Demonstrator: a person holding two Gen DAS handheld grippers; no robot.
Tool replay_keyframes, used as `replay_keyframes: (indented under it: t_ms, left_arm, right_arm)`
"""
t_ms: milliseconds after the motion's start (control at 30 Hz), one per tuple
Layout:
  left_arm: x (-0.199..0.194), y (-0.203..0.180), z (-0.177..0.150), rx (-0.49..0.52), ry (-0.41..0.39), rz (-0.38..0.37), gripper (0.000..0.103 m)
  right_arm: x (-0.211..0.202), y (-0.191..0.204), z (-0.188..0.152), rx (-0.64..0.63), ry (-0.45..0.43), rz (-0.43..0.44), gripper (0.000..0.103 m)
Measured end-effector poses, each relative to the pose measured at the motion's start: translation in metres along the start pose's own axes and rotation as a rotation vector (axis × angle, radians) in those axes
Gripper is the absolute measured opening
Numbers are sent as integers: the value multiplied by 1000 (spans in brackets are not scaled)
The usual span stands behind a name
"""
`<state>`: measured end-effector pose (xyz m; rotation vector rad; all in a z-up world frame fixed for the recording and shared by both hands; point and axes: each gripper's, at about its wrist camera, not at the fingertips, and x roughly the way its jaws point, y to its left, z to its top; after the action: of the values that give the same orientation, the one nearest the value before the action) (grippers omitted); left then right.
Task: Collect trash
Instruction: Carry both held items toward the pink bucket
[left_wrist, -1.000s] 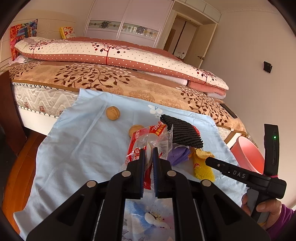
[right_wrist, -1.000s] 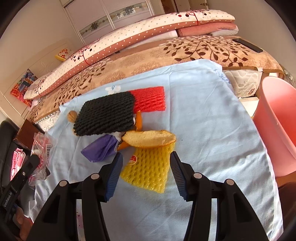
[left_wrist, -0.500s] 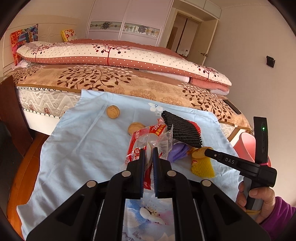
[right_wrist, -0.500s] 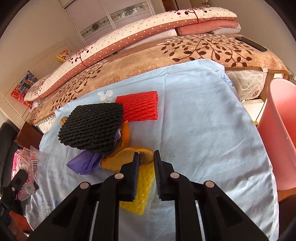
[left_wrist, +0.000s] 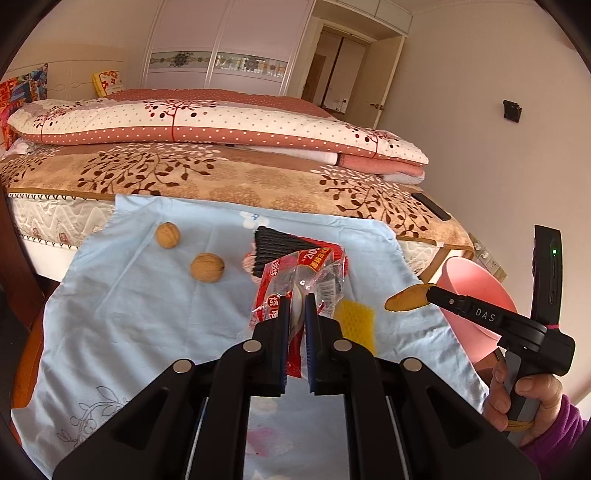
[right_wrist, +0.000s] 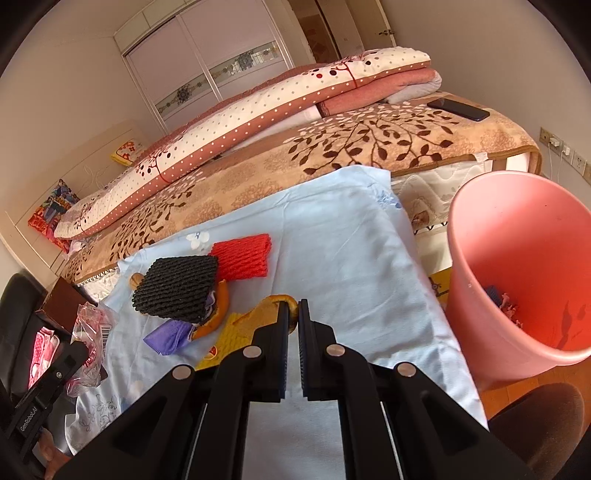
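My left gripper (left_wrist: 297, 301) is shut on a crumpled clear and red plastic wrapper (left_wrist: 299, 273), held above the light blue cloth (left_wrist: 129, 302). My right gripper (right_wrist: 293, 310) is shut on a piece of orange peel (right_wrist: 273, 302), lifted off the cloth; the left wrist view shows that orange peel (left_wrist: 404, 300) at the fingertips, just left of the pink bin (left_wrist: 476, 280). A black foam net (right_wrist: 173, 288), red foam net (right_wrist: 242, 254), yellow foam net (right_wrist: 229, 332), purple scrap (right_wrist: 168, 336) and second peel (right_wrist: 219, 314) lie on the cloth.
Two walnuts (left_wrist: 167, 235) (left_wrist: 207, 267) rest on the cloth's left part. The pink bin (right_wrist: 517, 258) stands on the floor at the cloth's right edge, with some scraps inside. Behind is a bed with folded quilts and a dark phone (right_wrist: 458, 109).
My right gripper went from open around the orange peel to shut on it and lifted it toward the pink bin. My left gripper carried the wrapper to the right.
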<state>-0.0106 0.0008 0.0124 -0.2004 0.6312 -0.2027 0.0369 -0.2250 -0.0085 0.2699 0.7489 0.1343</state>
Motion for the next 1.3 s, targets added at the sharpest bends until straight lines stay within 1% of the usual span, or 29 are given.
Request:
replay_keyframes:
  t_ms: [267, 400, 767, 1000, 1300]
  left_arm:
    - [13, -47, 16, 66, -4, -92, 8]
    - [24, -73, 24, 91, 5, -147, 8]
    - [55, -160, 28, 200, 30, -291, 8]
    - [74, -208, 23, 268, 57, -377, 8]
    - [104, -244, 14, 323, 92, -417, 8]
  right_arm:
    - [-38, -31, 10, 14, -109, -79, 4]
    - [-56, -47, 11, 11, -161, -133, 4]
    - [-94, -101, 14, 54, -251, -256, 5]
    - [-98, -130, 14, 86, -256, -311, 5]
    - [-85, -157, 9, 124, -209, -353, 5]
